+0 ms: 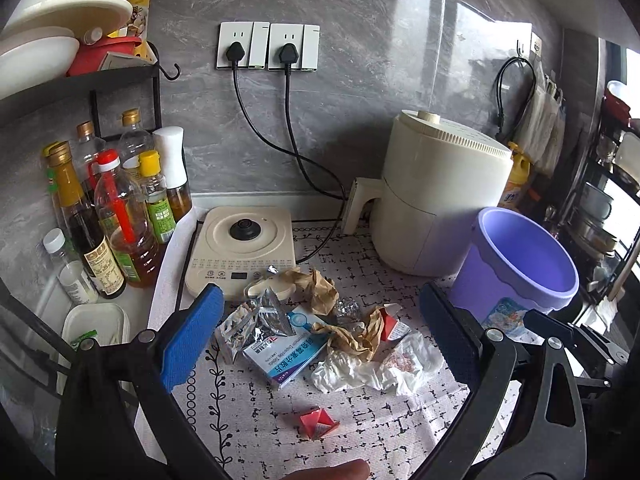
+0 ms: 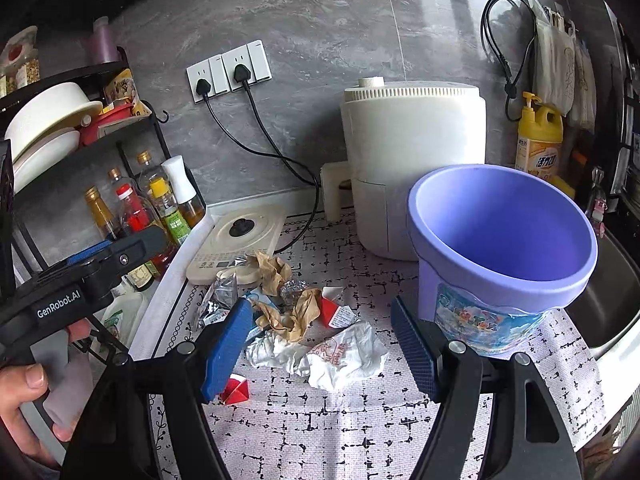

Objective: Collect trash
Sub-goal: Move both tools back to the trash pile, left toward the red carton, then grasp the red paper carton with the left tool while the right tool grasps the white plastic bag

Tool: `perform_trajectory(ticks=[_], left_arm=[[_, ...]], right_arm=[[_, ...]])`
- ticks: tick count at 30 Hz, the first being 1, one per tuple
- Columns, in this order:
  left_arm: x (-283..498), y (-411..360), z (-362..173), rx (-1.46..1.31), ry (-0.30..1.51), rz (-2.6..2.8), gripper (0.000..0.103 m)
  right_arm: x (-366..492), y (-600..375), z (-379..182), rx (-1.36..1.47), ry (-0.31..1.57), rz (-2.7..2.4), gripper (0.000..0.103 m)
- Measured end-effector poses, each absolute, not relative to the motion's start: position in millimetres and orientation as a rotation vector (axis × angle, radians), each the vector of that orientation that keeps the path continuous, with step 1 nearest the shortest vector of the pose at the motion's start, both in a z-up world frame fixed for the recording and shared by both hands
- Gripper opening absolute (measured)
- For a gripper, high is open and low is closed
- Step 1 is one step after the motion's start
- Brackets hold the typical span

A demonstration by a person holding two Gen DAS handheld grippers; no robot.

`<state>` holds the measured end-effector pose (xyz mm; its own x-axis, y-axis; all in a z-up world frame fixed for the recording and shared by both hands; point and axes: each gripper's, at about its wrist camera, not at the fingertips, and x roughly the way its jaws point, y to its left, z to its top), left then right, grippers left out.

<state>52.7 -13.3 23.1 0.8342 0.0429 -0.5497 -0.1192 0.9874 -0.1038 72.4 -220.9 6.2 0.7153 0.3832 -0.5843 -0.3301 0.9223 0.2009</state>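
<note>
Two blue-padded black grippers fill the foreground, each held by a person: the left gripper [image 1: 320, 328] and the right gripper [image 2: 320, 344]. Both have their jaws spread wide apart with nothing between the pads, poised above a white countertop mat printed with broken black lines [image 1: 360, 432].

Going left to right across the mat, the rubbish lies in a loose heap: a torn silver foil sachet [image 1: 256, 320], a blue and white cardboard medicine box [image 1: 286, 354], crumpled brown paper [image 1: 348, 334], a small red and white carton [image 1: 394, 326] and a crumpled white paper wrapper [image 1: 384, 364]. One folded red paper scrap [image 1: 318, 422] sits apart, closer to the cameras.

To the right of the heap stands a lilac plastic bucket with a picture label [image 2: 504, 240], upright and well clear of the rubbish. Its inside, as far as the right wrist view shows, holds nothing.

Judging from this, collection has not started: every visible piece is on the mat, none is gripped, and the whole heap remains to be moved into the bucket.
</note>
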Motion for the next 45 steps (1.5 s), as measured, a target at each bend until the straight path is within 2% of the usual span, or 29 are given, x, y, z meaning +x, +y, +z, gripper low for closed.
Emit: perform_trajectory(ticks=[12,19,23,26,39,45], left_arm=[[34.2,5.6,-25.7,-0.166,0.676,0.122,0.096],[37.3,1.3,-63.2,-0.177,0.769,0.111,0.078],[42.5,-3.7,-81.9,-0.187,0.808,0.098,0.071],[47.9,-9.0,-94.3,-0.189,0.835,0.088,0.069],[65.8,-27.9,-138.2,-0.209,0.916,0.080,0.062],[70.8,-32.9,-147.6,-0.199,0.921,0.105,0.050]], right_arm=[[61.3,-203.8,-31.4,0.059,0.767,0.417,0.070],[59.1,-212.2,-53.4,0.052,0.818,0.384,0.069],[57.5,-216.1,-65.4,0.046,0.847,0.367,0.068],[55.3,-216.4,-74.3,0.032,0.868,0.361,0.064],[53.7,-225.7,-95.0,0.009,0.914,0.333,0.064],[60.6,-220.2,-102.1,0.002,0.913,0.342,0.062]])
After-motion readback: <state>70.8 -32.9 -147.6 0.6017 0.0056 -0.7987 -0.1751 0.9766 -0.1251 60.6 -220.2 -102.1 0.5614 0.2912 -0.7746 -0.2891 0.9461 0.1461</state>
